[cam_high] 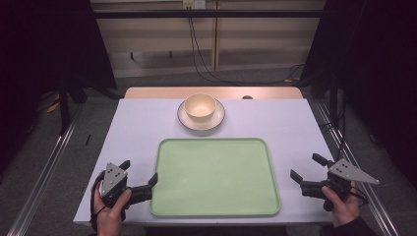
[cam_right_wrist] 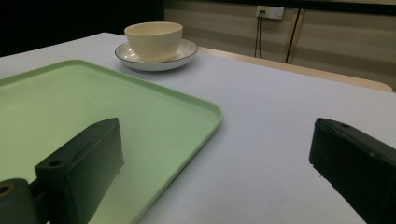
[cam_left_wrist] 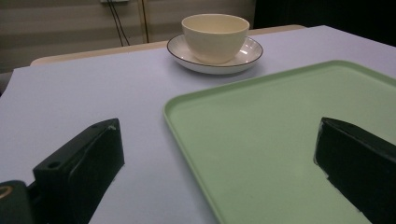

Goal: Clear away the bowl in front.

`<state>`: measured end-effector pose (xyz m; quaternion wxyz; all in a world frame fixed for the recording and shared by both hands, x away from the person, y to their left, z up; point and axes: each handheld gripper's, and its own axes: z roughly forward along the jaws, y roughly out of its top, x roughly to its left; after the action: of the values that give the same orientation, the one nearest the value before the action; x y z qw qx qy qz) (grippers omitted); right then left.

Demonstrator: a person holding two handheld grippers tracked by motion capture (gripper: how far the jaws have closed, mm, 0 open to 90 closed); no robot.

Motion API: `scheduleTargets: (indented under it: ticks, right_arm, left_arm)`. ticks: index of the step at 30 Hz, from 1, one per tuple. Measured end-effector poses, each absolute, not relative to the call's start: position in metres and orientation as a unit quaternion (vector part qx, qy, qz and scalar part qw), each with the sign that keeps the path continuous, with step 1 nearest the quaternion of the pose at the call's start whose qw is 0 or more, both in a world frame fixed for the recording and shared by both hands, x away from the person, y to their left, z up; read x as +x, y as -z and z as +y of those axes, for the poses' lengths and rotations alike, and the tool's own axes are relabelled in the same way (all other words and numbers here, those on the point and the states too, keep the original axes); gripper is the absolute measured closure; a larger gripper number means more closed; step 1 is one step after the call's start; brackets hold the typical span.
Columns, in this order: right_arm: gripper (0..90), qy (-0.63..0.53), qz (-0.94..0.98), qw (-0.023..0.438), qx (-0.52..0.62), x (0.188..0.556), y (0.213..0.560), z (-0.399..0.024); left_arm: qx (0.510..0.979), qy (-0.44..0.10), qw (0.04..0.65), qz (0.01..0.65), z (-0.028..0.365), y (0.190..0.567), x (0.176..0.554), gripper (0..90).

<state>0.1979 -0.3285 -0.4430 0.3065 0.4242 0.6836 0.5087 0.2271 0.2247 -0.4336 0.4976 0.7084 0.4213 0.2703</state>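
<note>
Matte pale desk [cam_high: 137, 128], smooth green tray [cam_high: 215, 177], glossy cream bowl [cam_high: 200, 106] on saucer [cam_high: 187, 119].

Rounded-rectangle tray at centre, long axis running three to nine o'clock. Round, upright bowl on a dark-rimmed, ribbed saucer at twelve o'clock of the tray, mouth up. Left hand-held gripper [cam_high: 140, 173] at eight o'clock, jaws apart, astride the tray's rim; right hand-held gripper [cam_high: 308, 167] at four o'clock, jaws apart, empty.

Both hands hold their tools low, left gripper [cam_high: 140, 172] and right gripper [cam_high: 304, 166] apparently gaping wide, empty.
</note>
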Motion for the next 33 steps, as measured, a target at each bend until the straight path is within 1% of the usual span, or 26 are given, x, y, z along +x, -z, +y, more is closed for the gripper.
scheduleTargets:
  ticks: [33]
  right_arm:
    - [3.6,-0.512,0.689,0.293,0.421,0.1998,0.4431,-0.3299]
  left_arm:
    - [0.713,-0.253,0.508,0.412,0.2185,0.4299,0.2265,2.4]
